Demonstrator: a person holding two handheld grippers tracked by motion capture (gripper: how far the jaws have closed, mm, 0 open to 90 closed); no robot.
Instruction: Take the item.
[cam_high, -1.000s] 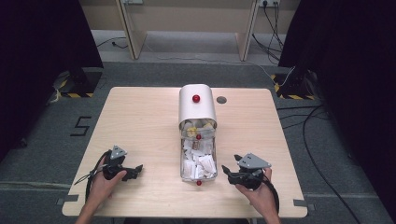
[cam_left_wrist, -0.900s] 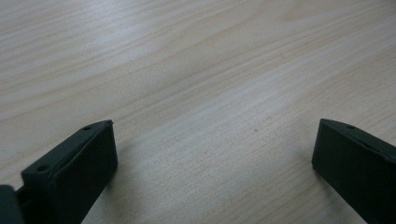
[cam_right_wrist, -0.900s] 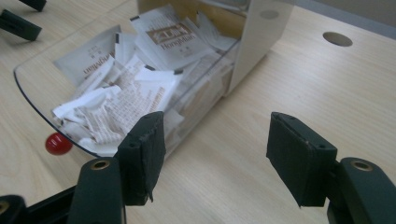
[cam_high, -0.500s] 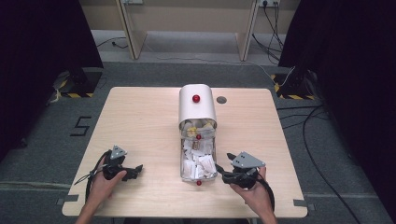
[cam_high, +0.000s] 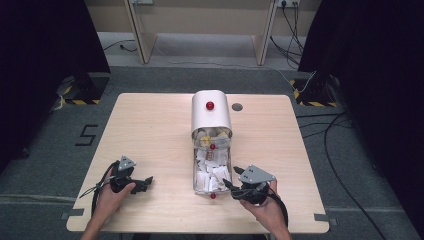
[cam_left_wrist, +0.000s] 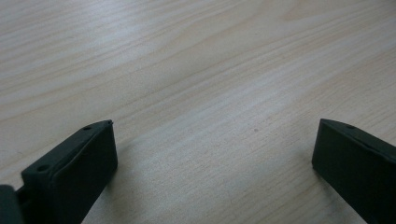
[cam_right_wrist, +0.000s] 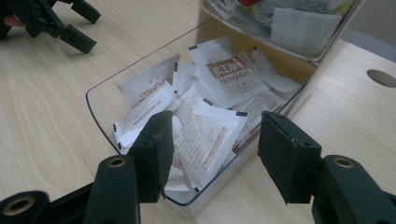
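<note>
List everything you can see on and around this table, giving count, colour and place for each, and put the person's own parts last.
table: one, light wood, centre of the high view
clear tray: one, transparent, table middle, near edge
paper sachets: many, white, heaped in the tray
silver cover: one, metallic, behind the tray
red knobs: three, on the cover, mid-tray and tray front
left tool: one, black, open, near left on the table
right tool: one, black, open, at the tray's near right corner
hands: two, one holding each tool
</note>
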